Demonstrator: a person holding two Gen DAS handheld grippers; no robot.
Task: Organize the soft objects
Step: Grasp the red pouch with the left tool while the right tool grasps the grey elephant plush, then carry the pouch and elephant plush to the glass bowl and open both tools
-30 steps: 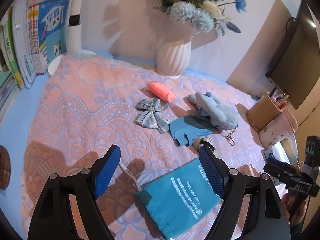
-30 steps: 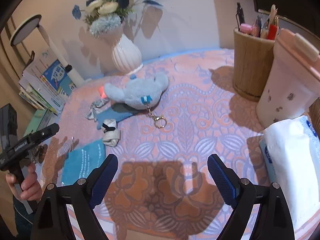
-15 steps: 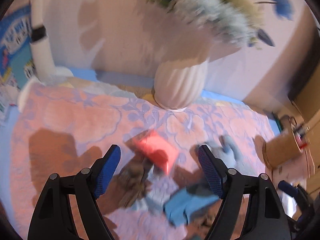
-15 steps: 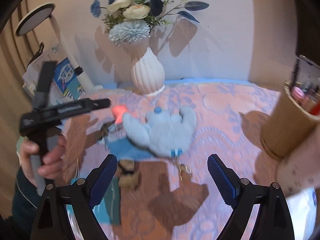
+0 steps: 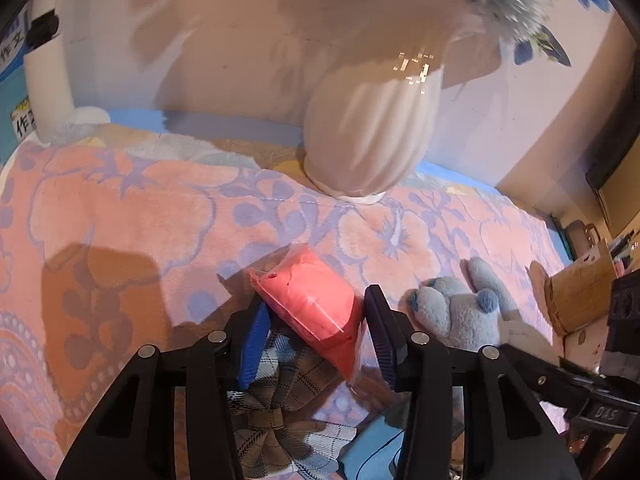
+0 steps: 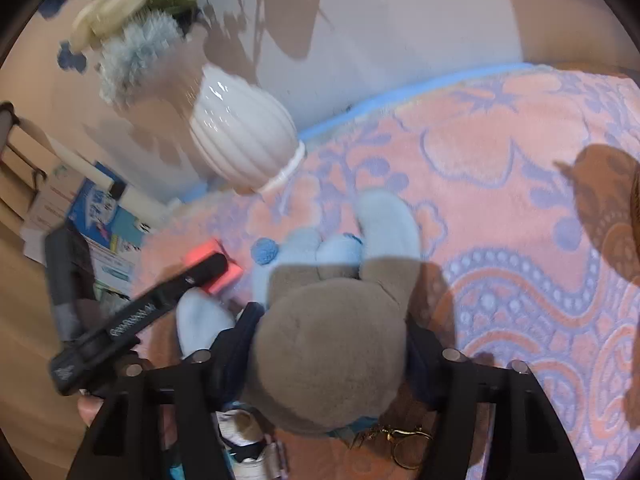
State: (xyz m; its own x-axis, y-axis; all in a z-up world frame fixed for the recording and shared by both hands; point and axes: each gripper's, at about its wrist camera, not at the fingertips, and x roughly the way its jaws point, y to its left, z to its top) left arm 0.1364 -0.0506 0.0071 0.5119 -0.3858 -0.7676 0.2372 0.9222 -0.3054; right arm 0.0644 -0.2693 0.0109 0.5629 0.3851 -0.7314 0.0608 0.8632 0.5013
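A red packet in clear wrap lies on the pink flowered cloth in front of the vase. My left gripper straddles it, jaws closing, both blue pads against its sides. A light blue plush toy with a key ring fills my right gripper, whose jaws are closing and squeezing its shaded body. In the right wrist view one of the left gripper's fingers crosses the red packet. The plush toy's paws show to the right of the left gripper.
A white ribbed vase with flowers stands close behind both objects, by the wall. A plaid bow and a blue cloth item lie under the left gripper. A woven pen holder is at the right, books at the left.
Both grippers moved forward and down toward the vase. The left jaws narrowed around the red packet, and the right jaws narrowed around the plush toy.
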